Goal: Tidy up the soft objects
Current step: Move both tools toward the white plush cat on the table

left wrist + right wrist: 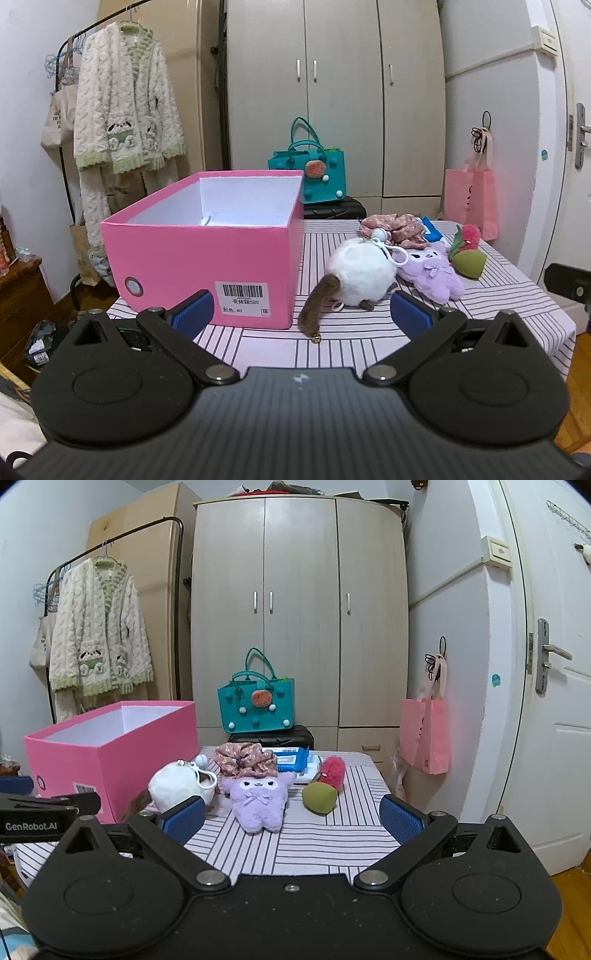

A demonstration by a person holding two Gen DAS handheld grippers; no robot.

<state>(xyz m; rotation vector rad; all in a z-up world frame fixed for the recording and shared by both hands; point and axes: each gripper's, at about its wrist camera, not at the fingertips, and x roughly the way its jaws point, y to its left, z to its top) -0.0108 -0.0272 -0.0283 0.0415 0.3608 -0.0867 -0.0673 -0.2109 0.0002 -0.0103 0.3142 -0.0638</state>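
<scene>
While both grippers hang over the near edge of the table, nothing is held in either.

Table: covered by a striped pink-and-white cloth; it bears the box and all the soft things.

Box: pink, open-topped, white inside, on the table's left part; a barcode label shows on its near face. Little of its inside shows in either view.

Left gripper: its 2 blue pads are spread wide with only air between them; the box's near right corner and the brown tail show between them. In the right wrist view its side shows at the left edge.

Right gripper: 2 blue pads spread wide, gripping nothing; the purple plush sits between them, farther back.

White plush: round, with a brown tail hanging toward the near edge and a white clip on top; just right of the box, apart from it.

Purple plush: face up, touching the white plush's right side.

Scrunchie: floral pink cloth, behind the 2 plushes.

Blue pack: flat, behind the scrunchie on the right.

Red-green toy: red fuzzy end toward the back, green end toward the front, right of the purple plush.
</scene>
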